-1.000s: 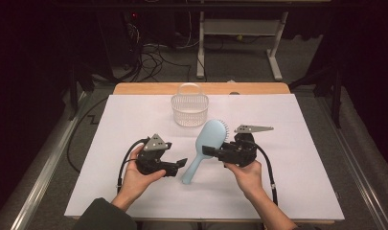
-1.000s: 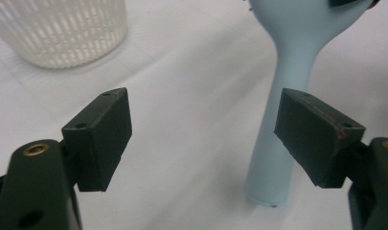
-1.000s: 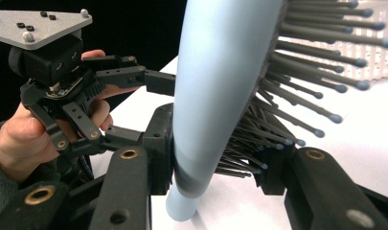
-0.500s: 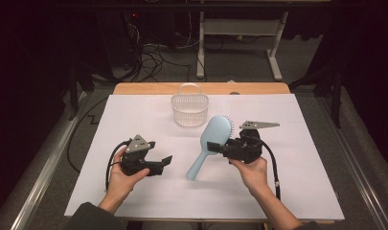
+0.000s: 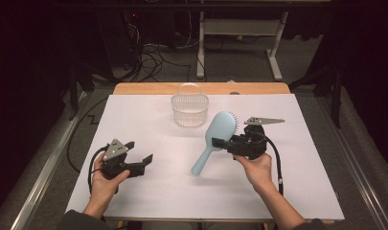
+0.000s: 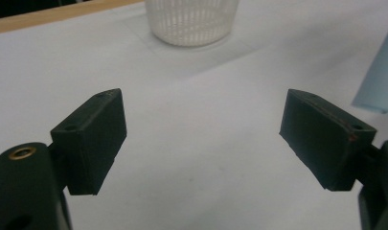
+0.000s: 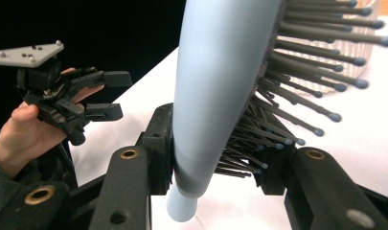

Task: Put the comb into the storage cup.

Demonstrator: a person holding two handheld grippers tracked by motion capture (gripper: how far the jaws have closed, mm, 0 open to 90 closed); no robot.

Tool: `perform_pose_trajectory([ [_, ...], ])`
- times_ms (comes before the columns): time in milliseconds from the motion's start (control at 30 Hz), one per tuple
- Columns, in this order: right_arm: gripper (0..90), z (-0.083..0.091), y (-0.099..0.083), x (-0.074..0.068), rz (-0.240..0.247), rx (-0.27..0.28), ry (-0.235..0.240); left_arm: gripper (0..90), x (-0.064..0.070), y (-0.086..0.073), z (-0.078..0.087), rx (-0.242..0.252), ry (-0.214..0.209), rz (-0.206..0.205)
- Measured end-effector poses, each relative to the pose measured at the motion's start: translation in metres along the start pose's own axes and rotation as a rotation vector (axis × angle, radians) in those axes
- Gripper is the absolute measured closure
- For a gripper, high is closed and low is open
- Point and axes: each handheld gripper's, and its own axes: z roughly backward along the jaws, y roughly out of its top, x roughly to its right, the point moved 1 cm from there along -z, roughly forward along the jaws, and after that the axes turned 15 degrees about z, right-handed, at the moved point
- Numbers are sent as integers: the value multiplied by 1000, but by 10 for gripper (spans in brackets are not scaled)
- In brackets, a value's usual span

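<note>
Hairbrush: the light blue hairbrush (image 5: 215, 140) is being held off the white table cover (image 5: 182, 191) – its head is sitting just in front of and to the right of the basket, its handle slanting down toward the person's side.
Right gripper: the right gripper (image 5: 224, 143) is clamping the hairbrush at the lower part of the head; in the right gripper view one jaw is pressing the smooth back and the other is lying against the bristles (image 7: 297, 81).
Left gripper: the left gripper (image 5: 140, 162) is standing wide apart with nothing between the jaws – it is hovering well to the left of the basket, nearer the person.
Basket: the small clear basket (image 5: 189, 109) is standing upright near the table's far edge, apart from both grippers.
</note>
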Motion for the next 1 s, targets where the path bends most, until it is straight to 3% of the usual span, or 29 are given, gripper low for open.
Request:
perform_pose_trajectory([
  [300, 581, 8, 6, 4, -2, 8, -26, 172, -15, -15, 5, 50, 18, 39],
  [467, 581, 10, 9, 8, -7, 3, -36, 172, -20, -24, 8, 83, 48, 33],
  [1000, 580, 11, 25, 17, 1, -24, -73, 172, -31, -37, 13, 128, 81, 49],
])
